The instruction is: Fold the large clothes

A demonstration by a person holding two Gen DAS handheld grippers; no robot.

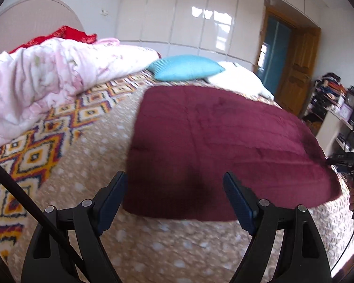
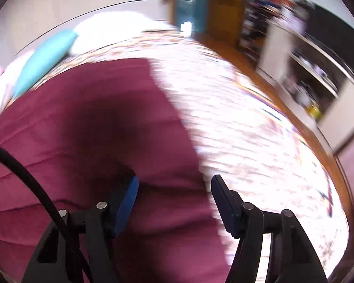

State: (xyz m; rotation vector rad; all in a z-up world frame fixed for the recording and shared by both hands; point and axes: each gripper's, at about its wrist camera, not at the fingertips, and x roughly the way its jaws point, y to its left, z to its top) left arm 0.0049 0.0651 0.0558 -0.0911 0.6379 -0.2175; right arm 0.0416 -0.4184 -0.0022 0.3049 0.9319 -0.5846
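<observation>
While the folded maroon garment (image 1: 224, 146) lies flat on my patterned bedspread (image 1: 59, 141), I see my left gripper (image 1: 174, 188) and right gripper (image 2: 174, 193) both spread wide, holding nothing.

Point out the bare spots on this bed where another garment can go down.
Bare spotted tan bedspread lies left of the folded maroon plush garment, bordered by the crumpled pink floral quilt, and along the near edge under the open left gripper. Right of the garment is bare spread beyond the open right gripper. Crowded: turquoise pillow at the far end.
</observation>
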